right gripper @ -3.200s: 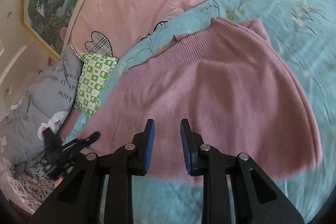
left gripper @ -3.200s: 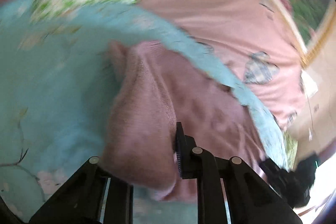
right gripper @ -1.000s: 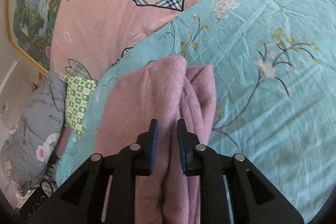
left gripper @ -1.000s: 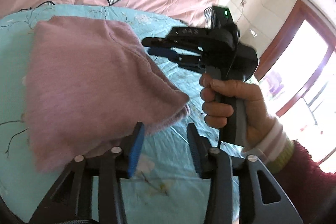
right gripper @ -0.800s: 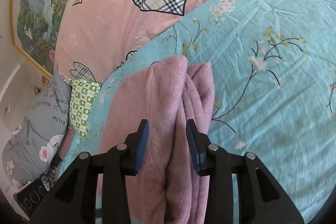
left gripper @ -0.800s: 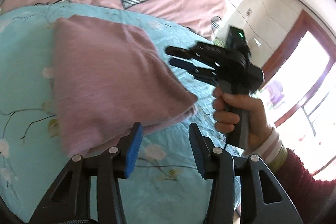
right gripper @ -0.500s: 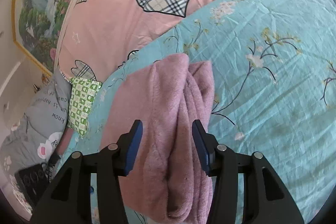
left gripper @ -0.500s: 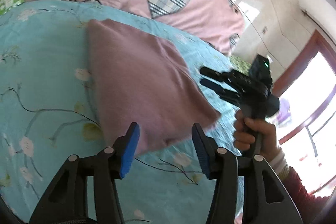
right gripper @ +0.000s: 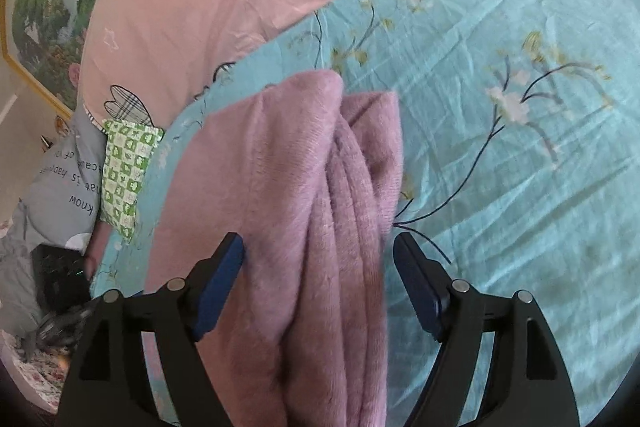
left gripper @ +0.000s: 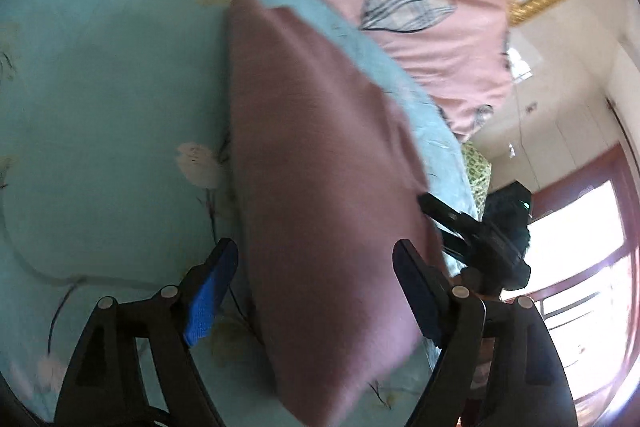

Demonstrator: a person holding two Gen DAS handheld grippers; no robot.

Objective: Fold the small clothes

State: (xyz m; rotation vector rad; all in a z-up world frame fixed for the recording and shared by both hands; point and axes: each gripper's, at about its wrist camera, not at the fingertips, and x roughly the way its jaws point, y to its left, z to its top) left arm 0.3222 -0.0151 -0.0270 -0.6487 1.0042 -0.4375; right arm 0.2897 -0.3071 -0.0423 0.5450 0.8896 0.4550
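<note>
A folded mauve knit sweater [left gripper: 320, 187] lies on the teal floral sheet [left gripper: 100, 107]. In the left wrist view it runs straight ahead between my left gripper [left gripper: 316, 259] fingers; the jaws are opening and the pads stand clear of it. My right gripper [left gripper: 472, 235] shows at the sweater's right corner. In the right wrist view the sweater's [right gripper: 300, 187] layered folded edge lies between the fingers of my right gripper [right gripper: 318, 247]. Those jaws are opening too, with no pad pressing on the knit.
The teal sheet [right gripper: 500, 147] spreads to the right. Behind it lies a pink quilt [right gripper: 180, 7] with plaid hearts. A green checked cushion [right gripper: 128, 167] and a grey pillow [right gripper: 60, 179] sit at the left. A bright window [left gripper: 580, 247] is at the right.
Both pairs of jaws have spread much wider. The right one was narrow around the sweater's folded edge a second ago. My left gripper has swung across, and the sweater now lies straight ahead of it.
</note>
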